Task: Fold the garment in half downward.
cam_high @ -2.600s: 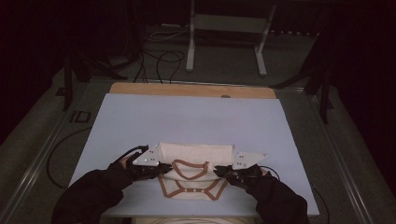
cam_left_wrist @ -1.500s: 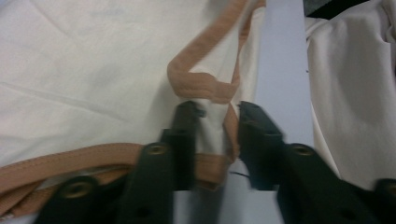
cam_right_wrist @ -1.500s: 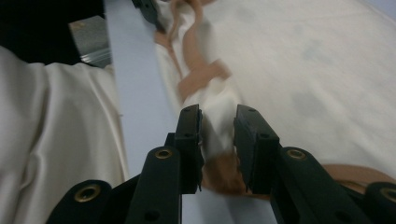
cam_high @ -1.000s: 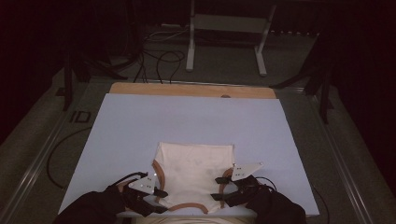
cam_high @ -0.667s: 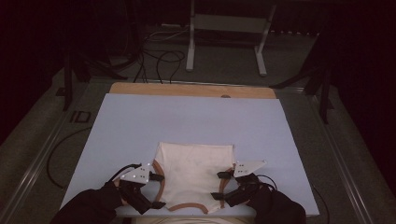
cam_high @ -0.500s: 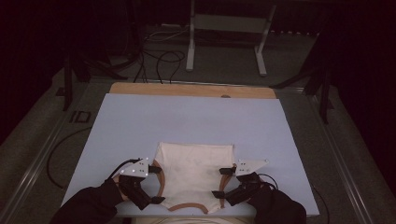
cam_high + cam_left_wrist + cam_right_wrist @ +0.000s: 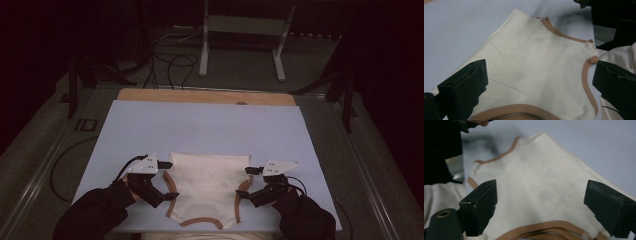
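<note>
A cream garment (image 7: pixel 207 182) with brown trim lies flat on the light blue table (image 7: pixel 200 125), close to the near edge. My left gripper (image 7: pixel 162 182) is at its left trimmed edge. My right gripper (image 7: pixel 246 183) is at its right trimmed edge. Both have just been opening their jaws and now stand open. In the left gripper view the left gripper (image 7: pixel 539 75) hovers over the garment (image 7: pixel 534 65) with its jaws wide and touching nothing. In the right gripper view the right gripper (image 7: pixel 541 192) likewise spans the cloth (image 7: pixel 544 182) without pressing it.
A wooden strip (image 7: pixel 205 96) runs along the table's far edge. Beyond it stand a metal frame (image 7: pixel 242 30) and floor cables (image 7: pixel 170 62). A metal rail (image 7: pixel 45 170) lines the table's left side. More cream cloth (image 7: pixel 200 236) shows below the near edge.
Both grippers drew the garment's sides toward the near edge, then let go. Their jaws opened and both hands rose and drew slightly away from the near edge.
</note>
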Demonstrator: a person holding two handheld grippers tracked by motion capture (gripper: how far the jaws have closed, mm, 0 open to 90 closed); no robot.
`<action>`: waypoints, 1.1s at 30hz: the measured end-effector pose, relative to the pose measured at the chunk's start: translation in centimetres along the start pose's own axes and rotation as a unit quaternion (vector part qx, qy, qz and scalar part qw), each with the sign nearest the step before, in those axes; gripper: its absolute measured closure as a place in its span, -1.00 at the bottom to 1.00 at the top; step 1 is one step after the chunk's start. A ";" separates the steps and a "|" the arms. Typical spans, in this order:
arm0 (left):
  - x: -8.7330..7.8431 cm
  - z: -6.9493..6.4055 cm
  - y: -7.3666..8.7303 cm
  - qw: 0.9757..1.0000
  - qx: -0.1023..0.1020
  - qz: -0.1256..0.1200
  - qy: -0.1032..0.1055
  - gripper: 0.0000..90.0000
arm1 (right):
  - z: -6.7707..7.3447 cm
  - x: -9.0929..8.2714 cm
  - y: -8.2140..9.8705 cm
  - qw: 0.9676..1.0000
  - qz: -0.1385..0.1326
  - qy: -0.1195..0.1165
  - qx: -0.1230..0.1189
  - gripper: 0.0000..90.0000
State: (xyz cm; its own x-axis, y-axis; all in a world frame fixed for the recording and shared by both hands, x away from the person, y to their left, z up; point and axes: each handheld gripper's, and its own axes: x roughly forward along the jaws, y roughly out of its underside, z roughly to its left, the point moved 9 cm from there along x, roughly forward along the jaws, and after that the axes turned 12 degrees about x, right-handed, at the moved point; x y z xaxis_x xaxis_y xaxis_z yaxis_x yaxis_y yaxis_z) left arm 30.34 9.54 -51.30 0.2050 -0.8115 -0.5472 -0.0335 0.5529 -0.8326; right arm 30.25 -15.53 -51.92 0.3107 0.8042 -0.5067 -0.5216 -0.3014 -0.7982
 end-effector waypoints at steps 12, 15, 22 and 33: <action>0.9 2.8 0.2 1.000 0.000 0.014 -0.016 -0.98 | -2.1 0.0 -2.3 1.000 -0.001 0.025 -0.010 -0.76; 0.9 3.7 0.5 1.000 -0.005 0.019 -0.017 -0.98 | -2.8 0.2 -2.6 1.000 0.004 0.024 -0.008 -0.77; 1.6 6.1 2.0 0.998 -0.049 0.036 -0.031 -0.95 | -4.3 0.9 -3.0 0.999 0.006 0.032 0.004 -0.76; 3.1 9.0 3.4 0.994 -0.056 0.062 -0.064 -0.88 | -7.9 2.4 -2.8 0.998 0.017 0.052 0.028 -0.71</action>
State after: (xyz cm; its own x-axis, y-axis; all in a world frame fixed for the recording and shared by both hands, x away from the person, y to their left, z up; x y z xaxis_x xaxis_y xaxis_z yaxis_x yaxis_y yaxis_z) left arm 39.62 10.60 -55.06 0.3155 -0.7030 -0.6374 -0.1735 0.6176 -0.7671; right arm 38.73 -16.76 -53.50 0.3709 0.7360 -0.5663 -0.5760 -0.2961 -0.7620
